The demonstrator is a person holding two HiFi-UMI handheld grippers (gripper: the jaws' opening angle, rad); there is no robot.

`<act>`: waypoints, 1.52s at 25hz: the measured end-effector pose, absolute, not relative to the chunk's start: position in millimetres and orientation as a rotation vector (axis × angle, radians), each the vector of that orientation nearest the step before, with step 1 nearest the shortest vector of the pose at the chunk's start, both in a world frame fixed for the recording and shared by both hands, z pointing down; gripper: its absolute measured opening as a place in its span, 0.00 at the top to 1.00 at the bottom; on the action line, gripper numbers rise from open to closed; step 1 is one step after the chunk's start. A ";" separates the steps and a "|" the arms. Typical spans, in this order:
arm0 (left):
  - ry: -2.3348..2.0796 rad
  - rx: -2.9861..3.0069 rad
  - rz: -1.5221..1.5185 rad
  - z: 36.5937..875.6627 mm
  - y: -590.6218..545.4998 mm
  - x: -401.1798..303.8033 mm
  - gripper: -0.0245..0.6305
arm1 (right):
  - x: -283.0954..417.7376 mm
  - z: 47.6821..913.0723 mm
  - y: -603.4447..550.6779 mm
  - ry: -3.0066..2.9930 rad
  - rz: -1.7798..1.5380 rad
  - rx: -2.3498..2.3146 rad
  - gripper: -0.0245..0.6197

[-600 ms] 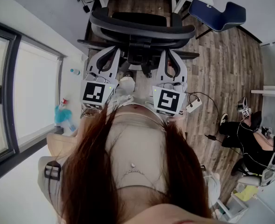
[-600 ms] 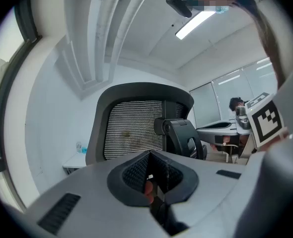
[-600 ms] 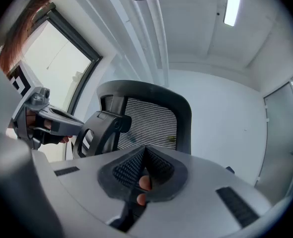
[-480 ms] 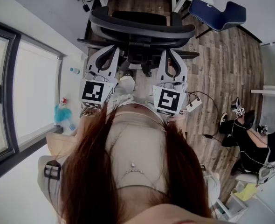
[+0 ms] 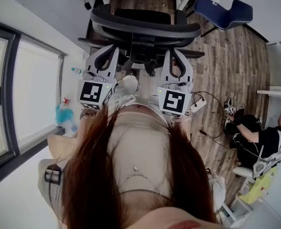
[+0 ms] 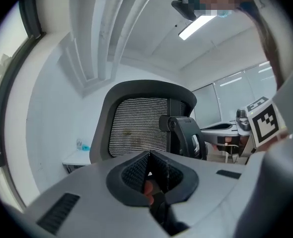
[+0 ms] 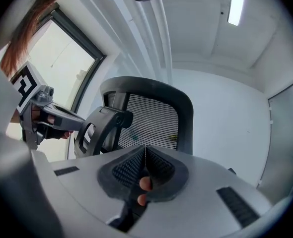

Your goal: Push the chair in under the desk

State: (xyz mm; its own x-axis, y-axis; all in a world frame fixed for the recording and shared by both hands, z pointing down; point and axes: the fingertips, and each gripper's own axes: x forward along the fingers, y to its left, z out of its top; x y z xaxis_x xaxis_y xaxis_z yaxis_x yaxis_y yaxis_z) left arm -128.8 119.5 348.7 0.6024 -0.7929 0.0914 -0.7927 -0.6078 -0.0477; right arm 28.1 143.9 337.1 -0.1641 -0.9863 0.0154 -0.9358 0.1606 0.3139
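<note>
Person (image 5: pixel 257 142) seated at right has shifted; chair (image 5: pixel 145 30) barely moved

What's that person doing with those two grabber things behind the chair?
A person holds a gripper in each hand and stands right behind a black office chair that faces a white desk. The left gripper and right gripper are both shut and empty, aimed at the chair's mesh back. It looks like they're set to push it in, though contact can't be confirmed.

Head view looks steeply down on the chair (image 5: pixel 145 27); both gripper views face its backrest (image 6: pixel 136 128) closely, from behind.
</note>
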 end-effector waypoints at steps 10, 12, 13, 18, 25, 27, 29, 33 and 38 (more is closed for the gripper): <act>1.363 -2.812 -0.241 360.4 117.8 -132.6 0.95 | 36.5 346.7 142.9 -2.220 -0.305 1.811 0.92; 1.358 -2.802 -0.254 362.4 113.6 -133.7 0.91 | 35.1 349.1 140.5 -2.226 -0.303 1.798 0.92; 1.358 -2.799 -0.260 364.0 112.6 -134.1 0.90 | 34.4 350.8 140.5 -2.230 -0.298 1.791 0.92; 1.356 -2.795 -0.298 370.8 110.1 -136.5 0.88 | 31.8 357.9 139.8 -2.239 -0.278 1.750 0.92; 1.312 -2.782 -0.373 381.1 108.3 -135.0 0.82 | 27.4 365.3 138.4 -2.242 -0.282 1.693 0.83; 1.303 -2.778 -0.390 384.1 107.9 -135.0 0.82 | 26.0 367.1 138.3 -2.233 -0.273 1.678 0.80; 1.289 -2.772 -0.405 386.8 107.7 -134.4 0.81 | 24.8 370.2 137.6 -2.236 -0.283 1.662 0.79; 1.267 -2.758 -0.433 388.3 107.4 -133.6 0.78 | 22.4 373.2 137.4 -2.241 -0.301 1.632 0.74; 1.246 -2.754 -0.465 392.4 107.9 -132.3 0.73 | 20.7 379.0 138.4 -2.230 -0.306 1.591 0.70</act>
